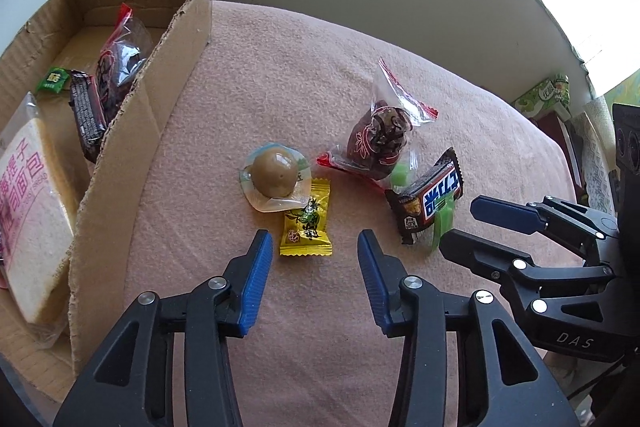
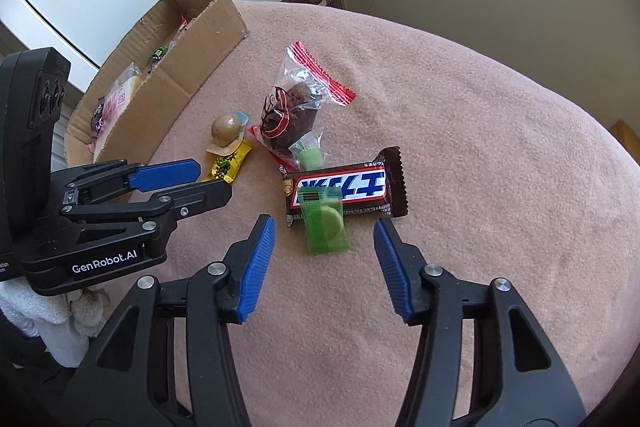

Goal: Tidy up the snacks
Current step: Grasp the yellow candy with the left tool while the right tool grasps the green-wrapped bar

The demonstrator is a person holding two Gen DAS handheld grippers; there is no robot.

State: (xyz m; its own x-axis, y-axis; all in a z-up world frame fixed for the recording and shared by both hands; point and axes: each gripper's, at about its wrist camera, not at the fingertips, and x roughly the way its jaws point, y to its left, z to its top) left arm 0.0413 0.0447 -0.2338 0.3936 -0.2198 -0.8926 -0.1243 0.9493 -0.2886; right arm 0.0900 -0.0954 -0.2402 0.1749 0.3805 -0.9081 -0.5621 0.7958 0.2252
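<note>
Loose snacks lie on a pink cloth: a yellow candy (image 1: 307, 230) (image 2: 228, 164), a brown egg in clear wrap (image 1: 274, 174) (image 2: 226, 131), a red-edged bag of dark fruit (image 1: 378, 141) (image 2: 294, 107), a chocolate bar (image 1: 429, 198) (image 2: 345, 189) and a green candy packet (image 2: 325, 223) (image 1: 443, 223) lying on the bar. My left gripper (image 1: 312, 247) (image 2: 214, 177) is open, just short of the yellow candy. My right gripper (image 2: 325, 231) (image 1: 460, 223) is open around the green packet. Both are empty.
A cardboard box (image 1: 160, 95) (image 2: 200, 39) stands at the left and holds sliced bread (image 1: 34, 203), a dark bar (image 1: 86, 115), a red-edged bag (image 1: 120, 59) and a small green candy (image 1: 52, 79). The cloth's far edge meets a white wall.
</note>
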